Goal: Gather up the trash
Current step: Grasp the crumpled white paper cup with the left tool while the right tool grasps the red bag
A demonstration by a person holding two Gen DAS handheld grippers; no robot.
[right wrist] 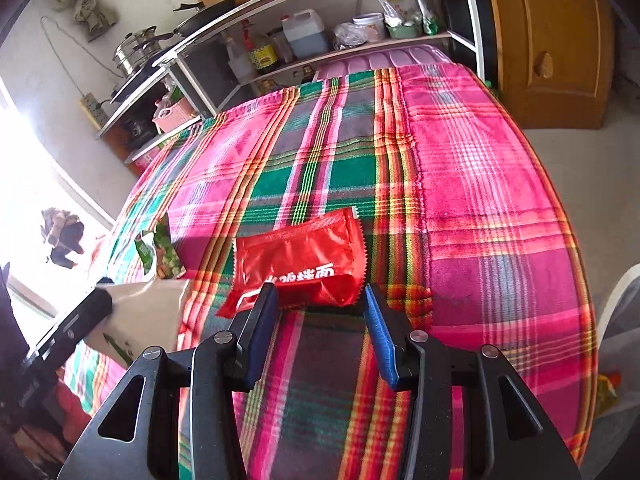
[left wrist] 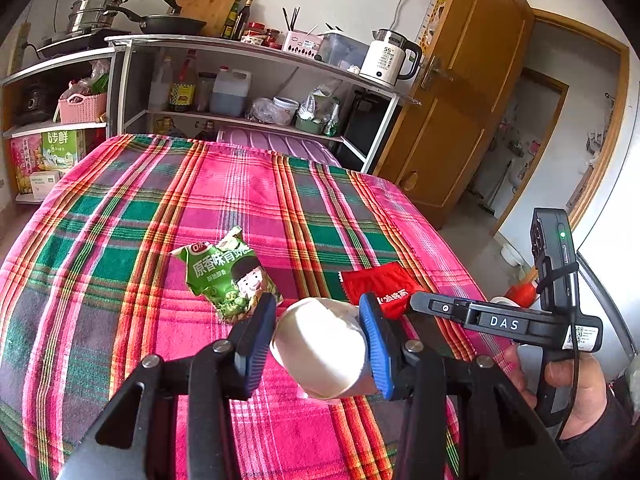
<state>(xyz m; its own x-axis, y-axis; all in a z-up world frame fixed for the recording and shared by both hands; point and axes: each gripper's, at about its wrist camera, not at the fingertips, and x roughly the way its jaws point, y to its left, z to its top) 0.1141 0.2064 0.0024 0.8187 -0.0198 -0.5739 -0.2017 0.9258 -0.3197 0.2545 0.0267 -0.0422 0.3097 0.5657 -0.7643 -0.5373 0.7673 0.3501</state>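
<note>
My left gripper [left wrist: 317, 302] is shut on a white paper cup [left wrist: 320, 344], which lies on its side between the blue pads just above the plaid tablecloth [left wrist: 120, 208]. A green snack bag [left wrist: 228, 272] lies just beyond the left fingertip. To its right lies a red noodle wrapper [left wrist: 376, 284]. In the right wrist view my right gripper [right wrist: 320, 292] stands open, pointing down at the red wrapper [right wrist: 296, 256]; the wrapper's near edge lies at the fingertips and the pads do not press on it. The cup [right wrist: 148, 312] and the green bag [right wrist: 160, 252] show at the left.
A metal shelf rack [left wrist: 256, 56] with bottles, pots and a white kettle [left wrist: 390, 62] stands behind the table. A wooden door [left wrist: 460, 100] stands open at the right. A hand [left wrist: 576, 384] holds the right gripper's handle past the table's right edge.
</note>
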